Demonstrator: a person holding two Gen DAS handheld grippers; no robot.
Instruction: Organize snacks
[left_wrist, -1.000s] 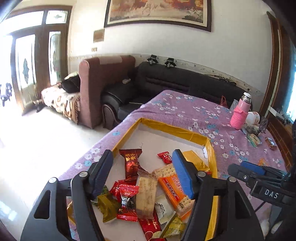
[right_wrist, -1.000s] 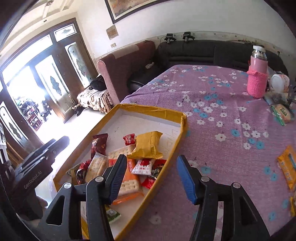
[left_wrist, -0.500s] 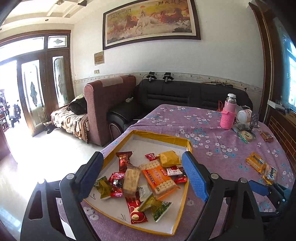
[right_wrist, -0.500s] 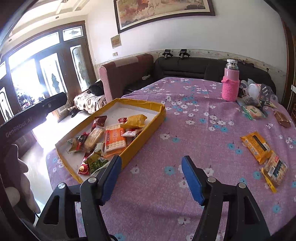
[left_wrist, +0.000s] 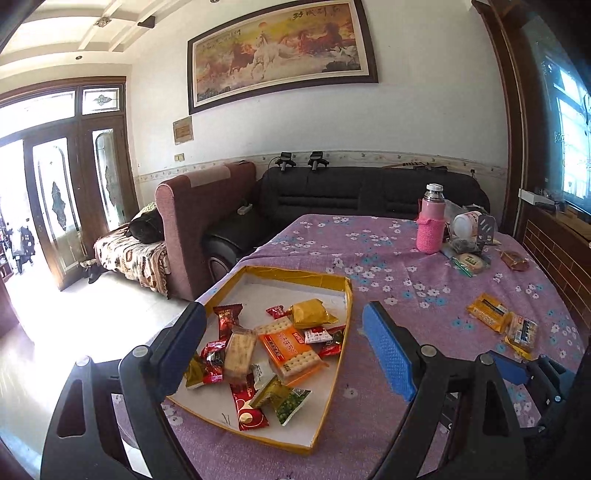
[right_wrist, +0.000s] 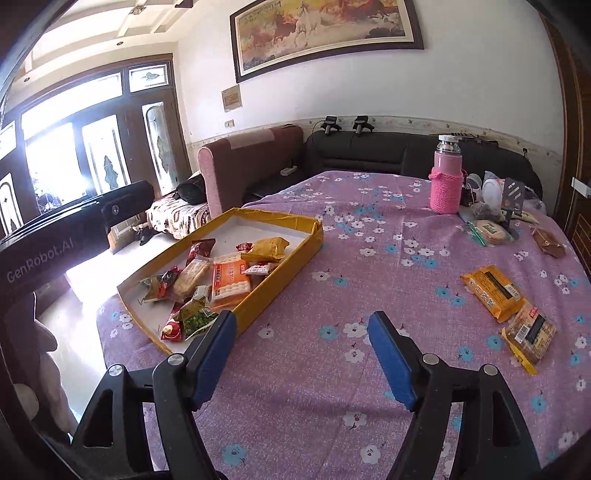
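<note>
A shallow yellow-rimmed box (left_wrist: 334, 282) (right_wrist: 284, 218) lies on the purple flowered tablecloth and holds several wrapped snacks, among them an orange cracker pack (left_wrist: 290, 349) (right_wrist: 229, 282) and a yellow packet (left_wrist: 310, 314) (right_wrist: 267, 248). Two more packs, an orange one (right_wrist: 493, 291) (left_wrist: 487, 312) and a brown biscuit one (right_wrist: 532, 332) (left_wrist: 521, 329), lie loose on the cloth to the right. My left gripper (left_wrist: 282, 343) hangs open above the box's near end, nothing between its fingers. My right gripper (right_wrist: 301, 354) hovers over bare cloth right of the box, jaws still opening and empty.
A pink-sleeved bottle (right_wrist: 446, 181) (left_wrist: 430, 223), a white jar (right_wrist: 493, 190), a round biscuit pack (right_wrist: 489, 230) and a brown packet (right_wrist: 550, 242) crowd the table's far right. Sofas (left_wrist: 354, 194) stand behind the table. Glass doors (left_wrist: 55, 206) are at left.
Both grippers pulled back and away from the box, so more of the table shows. Both sets of jaws stand wider than a second ago. The snacks in the box stayed put.
</note>
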